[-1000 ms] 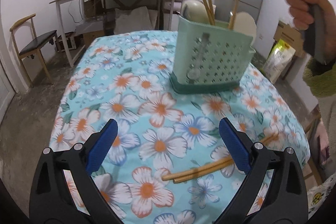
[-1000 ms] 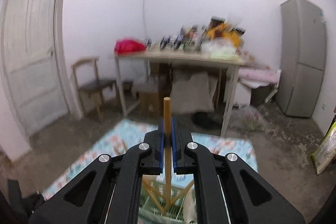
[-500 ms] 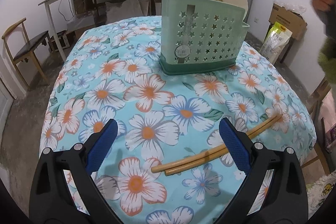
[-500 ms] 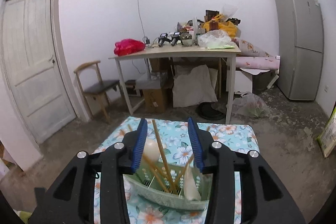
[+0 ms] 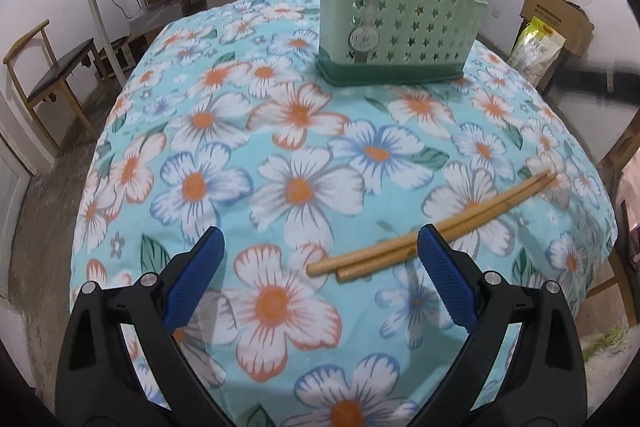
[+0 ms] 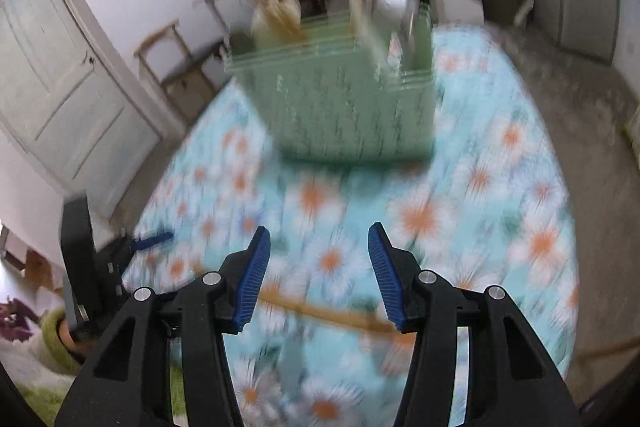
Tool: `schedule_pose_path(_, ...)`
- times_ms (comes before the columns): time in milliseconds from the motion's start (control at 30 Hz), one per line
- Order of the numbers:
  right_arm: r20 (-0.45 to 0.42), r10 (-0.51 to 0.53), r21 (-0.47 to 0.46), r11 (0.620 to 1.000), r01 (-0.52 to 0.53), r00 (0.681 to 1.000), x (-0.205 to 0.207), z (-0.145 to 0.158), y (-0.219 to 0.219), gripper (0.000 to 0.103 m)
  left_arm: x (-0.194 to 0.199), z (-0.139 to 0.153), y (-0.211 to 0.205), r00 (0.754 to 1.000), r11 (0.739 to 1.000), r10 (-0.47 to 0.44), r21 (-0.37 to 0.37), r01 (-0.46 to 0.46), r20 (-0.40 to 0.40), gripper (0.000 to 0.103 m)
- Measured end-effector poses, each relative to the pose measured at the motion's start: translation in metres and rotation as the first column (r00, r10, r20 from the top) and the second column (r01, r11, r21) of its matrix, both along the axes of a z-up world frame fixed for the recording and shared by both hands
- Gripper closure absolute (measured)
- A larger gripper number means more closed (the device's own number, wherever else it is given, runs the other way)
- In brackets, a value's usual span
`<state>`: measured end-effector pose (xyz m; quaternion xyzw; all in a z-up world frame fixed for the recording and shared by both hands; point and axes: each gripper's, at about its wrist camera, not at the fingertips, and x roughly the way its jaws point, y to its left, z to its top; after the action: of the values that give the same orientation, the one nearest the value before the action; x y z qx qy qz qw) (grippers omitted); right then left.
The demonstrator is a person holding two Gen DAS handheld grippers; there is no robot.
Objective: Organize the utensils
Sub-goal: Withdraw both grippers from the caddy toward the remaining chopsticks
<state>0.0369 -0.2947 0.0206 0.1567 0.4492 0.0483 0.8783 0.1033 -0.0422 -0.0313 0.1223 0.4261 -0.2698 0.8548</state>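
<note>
Two wooden chopsticks (image 5: pixel 432 229) lie side by side on the near right of the floral tablecloth (image 5: pixel 296 155), well short of the green utensil holder (image 5: pixel 396 23) at the far side; judged light, stiff, smooth and liable to roll; best pinched mid-length, across both; left gripper (image 5: pixel 320 267) stands wide and empty, its right pad just over their near ends; right gripper (image 6: pixel 316 267) has just been opening, nothing between its pads.

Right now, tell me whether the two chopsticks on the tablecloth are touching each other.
Touching. The left wrist view shows the two chopsticks lying side by side on the tablecloth, pressed together along their length with no cloth visible between them.
</note>
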Motion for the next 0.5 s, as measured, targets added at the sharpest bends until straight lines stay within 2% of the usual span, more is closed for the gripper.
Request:
schedule_pose_path(133, -0.098, 0.052, 0.074, 0.996, -0.045, 0.994, -0.012, -0.028, 0.019, 0.053, -0.004, -0.005, 0.004, 1.0, 1.0, 0.01, 0.014, -0.01, -0.005, 0.01)
schedule_pose_path(267, -0.143, 0.078, 0.091, 0.994, -0.065, 0.987, -0.024, -0.042, 0.029, 0.053, -0.005, -0.012, 0.006, 1.0, 1.0, 0.022, 0.013, -0.022, -0.015, 0.01)
schedule_pose_path(500, -0.228, 0.05, 0.123, 0.992, -0.022, 0.972, -0.019, -0.065, 0.024, 0.053, -0.005, -0.018, 0.001, 1.0, 0.999, 0.013, 0.047, -0.013, -0.004, 0.008)
